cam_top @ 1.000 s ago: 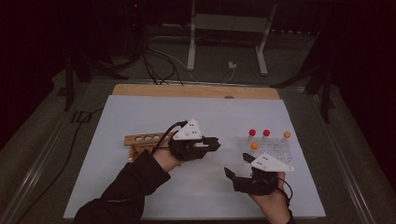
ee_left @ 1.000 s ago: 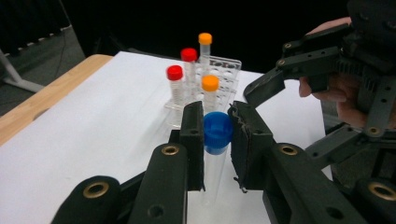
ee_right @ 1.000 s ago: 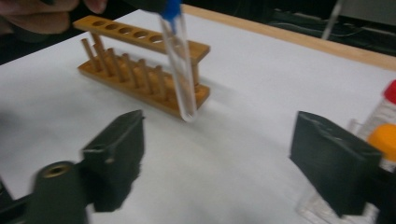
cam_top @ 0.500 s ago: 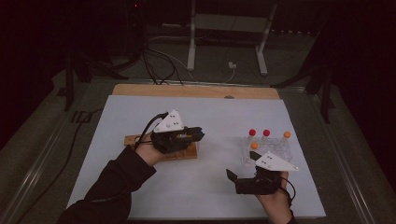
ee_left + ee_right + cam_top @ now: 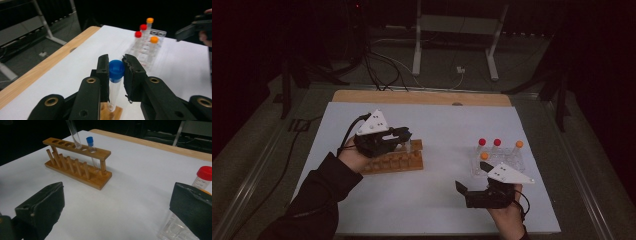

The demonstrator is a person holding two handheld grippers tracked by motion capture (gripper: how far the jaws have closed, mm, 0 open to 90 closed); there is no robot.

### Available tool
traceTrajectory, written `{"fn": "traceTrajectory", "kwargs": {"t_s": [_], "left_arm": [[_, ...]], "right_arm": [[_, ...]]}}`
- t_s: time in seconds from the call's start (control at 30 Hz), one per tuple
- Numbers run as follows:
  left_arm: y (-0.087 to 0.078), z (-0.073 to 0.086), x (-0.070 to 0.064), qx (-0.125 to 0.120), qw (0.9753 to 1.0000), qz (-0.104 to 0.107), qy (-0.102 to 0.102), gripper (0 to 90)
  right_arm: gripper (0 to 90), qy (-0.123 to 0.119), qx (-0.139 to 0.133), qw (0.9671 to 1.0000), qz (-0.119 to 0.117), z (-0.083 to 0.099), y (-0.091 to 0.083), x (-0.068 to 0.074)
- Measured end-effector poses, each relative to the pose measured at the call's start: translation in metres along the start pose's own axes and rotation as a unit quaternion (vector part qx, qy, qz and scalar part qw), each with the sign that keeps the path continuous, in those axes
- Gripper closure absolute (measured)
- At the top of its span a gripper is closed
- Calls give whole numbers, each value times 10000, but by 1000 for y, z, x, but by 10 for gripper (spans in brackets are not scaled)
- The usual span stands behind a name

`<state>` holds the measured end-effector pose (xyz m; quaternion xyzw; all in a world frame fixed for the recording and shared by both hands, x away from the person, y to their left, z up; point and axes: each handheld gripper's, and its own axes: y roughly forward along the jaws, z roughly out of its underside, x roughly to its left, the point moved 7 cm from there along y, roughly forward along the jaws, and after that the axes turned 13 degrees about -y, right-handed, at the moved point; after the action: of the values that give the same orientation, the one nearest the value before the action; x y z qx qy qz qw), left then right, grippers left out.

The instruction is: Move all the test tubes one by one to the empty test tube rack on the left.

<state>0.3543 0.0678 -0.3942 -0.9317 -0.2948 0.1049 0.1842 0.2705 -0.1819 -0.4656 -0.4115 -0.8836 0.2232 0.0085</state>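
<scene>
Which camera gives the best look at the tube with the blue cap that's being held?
The left gripper view: the blue-capped tube stands close up between the left gripper jaws, its lower end at the wooden rack. The right gripper view shows its glass entering a rack hole. The high view barely shows it.

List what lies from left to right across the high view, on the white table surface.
Left gripper holding a clear tube over the wooden rack → right gripper, jaws wide open → clear rack of red- and orange-capped tubes.
</scene>
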Motion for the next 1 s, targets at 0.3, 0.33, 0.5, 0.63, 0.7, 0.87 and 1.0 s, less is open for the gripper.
{"fn": "traceTrajectory", "kwargs": {"t_s": [0.3,0.33,0.5,0.63,0.7,0.87,1.0], "left_arm": [[1,6,25,-28,9988,-476,-117,769],[3,8,28,-23,9986,-526,-108,769],[9,17,37,-25,9977,-632,-231,769],[15,28,45,8,9969,-681,-389,769],[18,33,47,39,9967,-673,-445,769],[26,47,50,124,9964,-634,-549,769],[31,54,49,139,9962,-579,-634,769]], "right_arm": [[0,18,-3,10000,-44,1,0,1],[0,18,-10,10000,-34,1,0,0],[0,4,-4,10000,-41,1,0,0],[0,10,-24,10000,-28,1,-1,-1],[0,9,-15,10000,-27,1,-1,-1],[0,30,-18,10000,-31,2,-1,-1],[0,22,-11,10000,-40,2,0,-1]]}}
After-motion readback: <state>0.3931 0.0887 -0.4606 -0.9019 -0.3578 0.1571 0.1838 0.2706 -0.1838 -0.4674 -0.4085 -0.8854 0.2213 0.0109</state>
